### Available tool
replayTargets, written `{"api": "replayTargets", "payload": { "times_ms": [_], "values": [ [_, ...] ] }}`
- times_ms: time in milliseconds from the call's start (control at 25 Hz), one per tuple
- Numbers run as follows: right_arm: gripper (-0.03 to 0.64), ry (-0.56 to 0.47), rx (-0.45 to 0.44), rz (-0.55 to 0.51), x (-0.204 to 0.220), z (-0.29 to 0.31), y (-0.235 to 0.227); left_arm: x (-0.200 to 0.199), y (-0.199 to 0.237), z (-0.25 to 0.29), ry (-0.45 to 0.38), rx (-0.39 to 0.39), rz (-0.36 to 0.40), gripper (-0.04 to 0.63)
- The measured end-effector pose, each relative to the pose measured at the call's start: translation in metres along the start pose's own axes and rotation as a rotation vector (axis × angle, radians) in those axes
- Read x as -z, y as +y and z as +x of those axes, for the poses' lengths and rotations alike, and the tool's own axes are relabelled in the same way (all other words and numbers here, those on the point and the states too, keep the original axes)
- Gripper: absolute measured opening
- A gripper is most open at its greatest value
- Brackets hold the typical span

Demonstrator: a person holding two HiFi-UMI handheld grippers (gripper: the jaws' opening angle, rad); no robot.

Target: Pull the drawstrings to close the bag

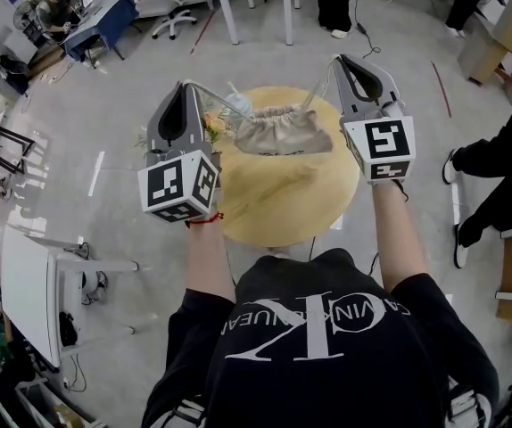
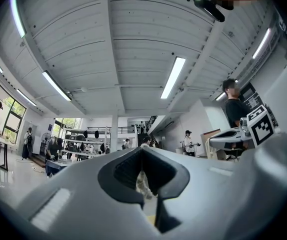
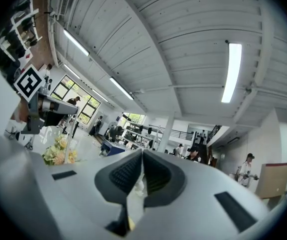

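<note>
**A:** Jaws first: how do they stand?

**B:** Both pairs are pressed together. The left gripper [image 2: 142, 156] pinches the left drawstring [image 2: 143, 184] between its pads. The right gripper [image 3: 141, 159] pinches the right drawstring [image 3: 136, 194] the same way.

**A:** And the cords from there?

**B:** In the head view each runs straight from the raised tips, down and inward, to the bag's mouth.

**A:** Where is the bag [image 1: 283, 132]?

**B:** Between the two grippers, over the round wooden table [image 1: 283, 208], its mouth gathered into folds. I cannot tell whether it rests there or hangs.

**A:** Anything close by?

**B:** Flowers [image 1: 213, 125] just beside the bag, near the left gripper.
</note>
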State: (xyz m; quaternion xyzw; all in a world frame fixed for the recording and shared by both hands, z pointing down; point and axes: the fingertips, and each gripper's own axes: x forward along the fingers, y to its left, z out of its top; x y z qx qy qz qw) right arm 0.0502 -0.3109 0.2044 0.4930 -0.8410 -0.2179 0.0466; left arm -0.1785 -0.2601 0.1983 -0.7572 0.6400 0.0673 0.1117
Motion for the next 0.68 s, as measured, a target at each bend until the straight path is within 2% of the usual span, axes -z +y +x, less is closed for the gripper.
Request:
{"api": "replayTargets", "payload": {
  "times_ms": [680],
  "values": [
    [0.018,0.008,-0.006,0.005,-0.0039,0.0016,-0.0044,-0.0034,0.0033,0.003,0.001,-0.009,-0.017,0.017]
  ]
}}
